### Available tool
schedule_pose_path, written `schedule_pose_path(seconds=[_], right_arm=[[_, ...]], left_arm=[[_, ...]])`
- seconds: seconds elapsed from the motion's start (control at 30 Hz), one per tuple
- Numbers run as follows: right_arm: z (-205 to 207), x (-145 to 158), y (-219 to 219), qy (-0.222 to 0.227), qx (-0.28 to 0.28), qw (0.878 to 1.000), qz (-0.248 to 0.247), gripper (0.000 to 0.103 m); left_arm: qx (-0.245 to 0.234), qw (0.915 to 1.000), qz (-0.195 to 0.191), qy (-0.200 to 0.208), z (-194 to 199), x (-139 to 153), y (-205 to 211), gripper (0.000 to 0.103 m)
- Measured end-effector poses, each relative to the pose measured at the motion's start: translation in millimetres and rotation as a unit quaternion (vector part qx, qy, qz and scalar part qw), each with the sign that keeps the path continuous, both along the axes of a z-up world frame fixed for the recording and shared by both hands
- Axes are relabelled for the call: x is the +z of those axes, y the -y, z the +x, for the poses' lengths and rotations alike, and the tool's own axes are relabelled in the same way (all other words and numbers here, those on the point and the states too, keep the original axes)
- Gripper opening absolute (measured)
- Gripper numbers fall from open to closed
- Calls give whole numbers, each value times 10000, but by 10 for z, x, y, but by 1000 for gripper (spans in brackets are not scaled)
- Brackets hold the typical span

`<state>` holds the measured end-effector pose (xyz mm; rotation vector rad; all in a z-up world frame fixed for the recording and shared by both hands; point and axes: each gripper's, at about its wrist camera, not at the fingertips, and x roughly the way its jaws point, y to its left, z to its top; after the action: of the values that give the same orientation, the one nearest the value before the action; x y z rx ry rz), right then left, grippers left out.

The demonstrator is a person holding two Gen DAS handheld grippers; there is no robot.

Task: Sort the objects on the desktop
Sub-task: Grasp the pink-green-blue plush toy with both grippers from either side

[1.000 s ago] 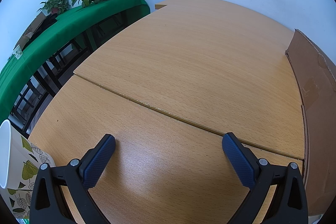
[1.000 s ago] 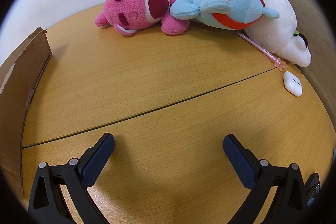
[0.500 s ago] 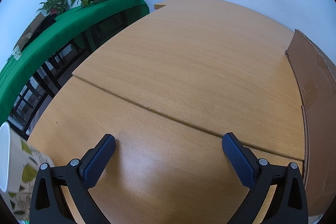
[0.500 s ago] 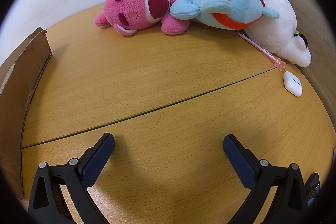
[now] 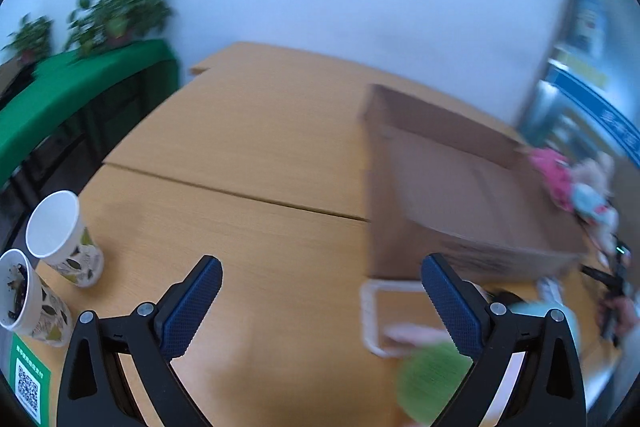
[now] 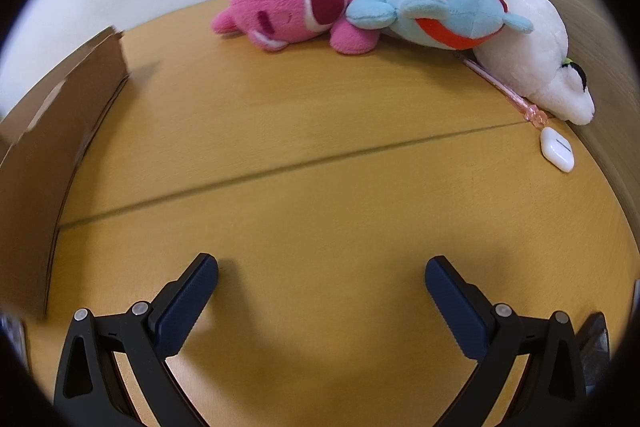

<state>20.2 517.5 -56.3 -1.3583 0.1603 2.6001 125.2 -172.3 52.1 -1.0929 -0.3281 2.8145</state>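
Your left gripper (image 5: 320,297) is spread wide over bare wood, nothing between the fingers. The left wrist view is motion-blurred. At the tabletop's (image 5: 256,131) left edge there are two leaf-print paper cups, just beside each other: the farther cup (image 5: 64,239) is white inside, the nearer cup (image 5: 28,301) has dark residue in it. A green QR sticker (image 5: 30,383) sits at the near-left corner. The open cardboard box (image 5: 460,195) is toward the right side, with a white frame-like item (image 5: 370,311) and a green blurred object (image 5: 432,383) just in front of it; can't tell what either is.

Your right gripper (image 6: 322,301) is also fully spread and holding nothing. The box wall (image 6: 52,147) is on that view's left. Piled in the far-right corner: a pink plush (image 6: 296,7), a blue plush with red band (image 6: 444,7) lying against it, then a white plush (image 6: 536,55). A pink pen (image 6: 504,91) pokes out from under them, with a white earbud case (image 6: 557,149) near the right edge.
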Motion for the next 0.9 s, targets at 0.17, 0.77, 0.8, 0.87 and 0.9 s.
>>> schedule_pose_path(seconds=[0.17, 0.77, 0.8, 0.87, 0.9], right_arm=[[394, 25, 65, 320, 41, 9995, -38, 102], [1231, 859, 3749, -331, 4702, 8703, -1428, 94], [1233, 799, 3880, -227, 4755, 8683, -1394, 91], [1176, 654, 4133, -1, 4697, 8731, -1307, 84], [1162, 637, 4163, -36, 4619, 8796, -1139, 84]], left_arm=[[-1068, 9930, 499, 65, 336, 57, -423, 101], [-1379, 9832, 1053, 564, 279, -418, -524, 70], [-1426, 9831, 1017, 529, 290, -406, -543, 68], [-1493, 9831, 955, 451, 306, -377, -594, 61], [-1472, 9841, 905, 409, 300, -359, -639, 60]])
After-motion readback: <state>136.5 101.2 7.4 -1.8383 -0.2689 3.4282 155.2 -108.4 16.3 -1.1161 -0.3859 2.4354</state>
